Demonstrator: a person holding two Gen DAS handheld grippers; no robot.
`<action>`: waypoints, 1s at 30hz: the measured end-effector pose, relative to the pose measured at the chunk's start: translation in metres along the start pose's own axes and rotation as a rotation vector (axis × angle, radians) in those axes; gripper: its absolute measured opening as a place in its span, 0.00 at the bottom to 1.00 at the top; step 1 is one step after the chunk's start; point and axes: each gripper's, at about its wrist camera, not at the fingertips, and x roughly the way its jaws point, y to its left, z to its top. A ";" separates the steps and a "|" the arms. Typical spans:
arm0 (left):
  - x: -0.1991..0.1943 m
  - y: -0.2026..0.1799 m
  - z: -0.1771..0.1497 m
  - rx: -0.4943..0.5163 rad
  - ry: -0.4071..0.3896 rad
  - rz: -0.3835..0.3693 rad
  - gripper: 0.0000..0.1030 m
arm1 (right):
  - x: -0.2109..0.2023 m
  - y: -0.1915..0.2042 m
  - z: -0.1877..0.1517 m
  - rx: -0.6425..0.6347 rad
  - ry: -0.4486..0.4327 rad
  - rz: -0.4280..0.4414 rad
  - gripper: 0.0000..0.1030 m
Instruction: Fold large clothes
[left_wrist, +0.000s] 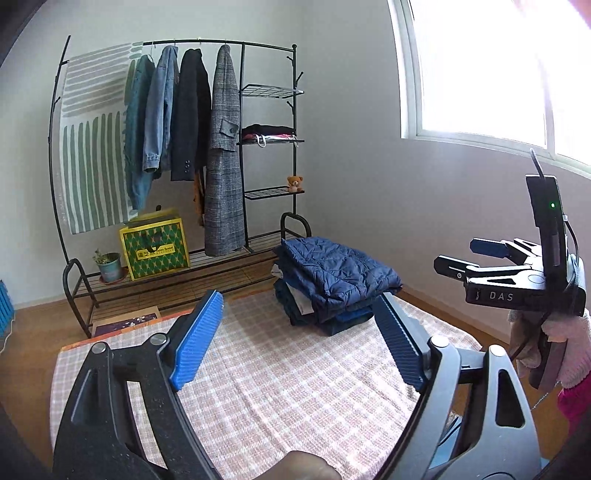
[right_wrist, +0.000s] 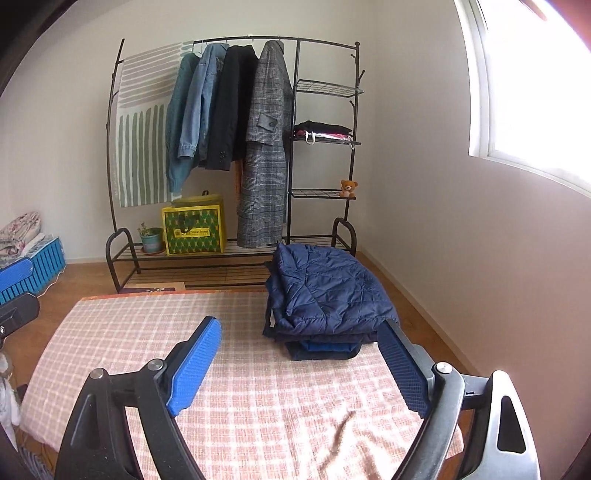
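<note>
Left wrist view shows the left gripper (left_wrist: 297, 334) with its blue-padded fingers (left_wrist: 195, 339) spread wide, nothing between them, hovering above the pink checked cloth (left_wrist: 280, 398) that covers the desk. Beyond the fingertips, slightly toward the right finger, sits the stack of folded clothes (left_wrist: 332, 291), topped by a navy quilted jacket (left_wrist: 340, 271); the stack rests on the cloth's far end. Off past the right finger, the right gripper (left_wrist: 465, 254) appears side-on, held by a hand in a pink glove (left_wrist: 569, 350), its fingers parted and empty.

Right wrist view gives the right gripper (right_wrist: 299, 369) equally wide open, gripping nothing. The stack lies just ahead of its right finger (right_wrist: 402, 365), whose tip overlaps the pile's near corner in the picture; contact cannot be judged. Farther ahead stands a black clothes rack (right_wrist: 236, 147) with hanging coats.
</note>
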 end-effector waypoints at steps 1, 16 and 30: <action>-0.006 0.001 -0.002 -0.007 -0.002 0.002 0.91 | -0.007 0.004 -0.004 -0.009 -0.007 -0.007 0.89; -0.061 0.006 -0.036 -0.011 0.046 0.051 1.00 | -0.045 0.035 -0.061 0.001 0.006 -0.042 1.00; -0.059 0.004 -0.047 0.011 0.063 0.077 1.00 | -0.052 0.033 -0.072 0.030 0.033 -0.092 1.00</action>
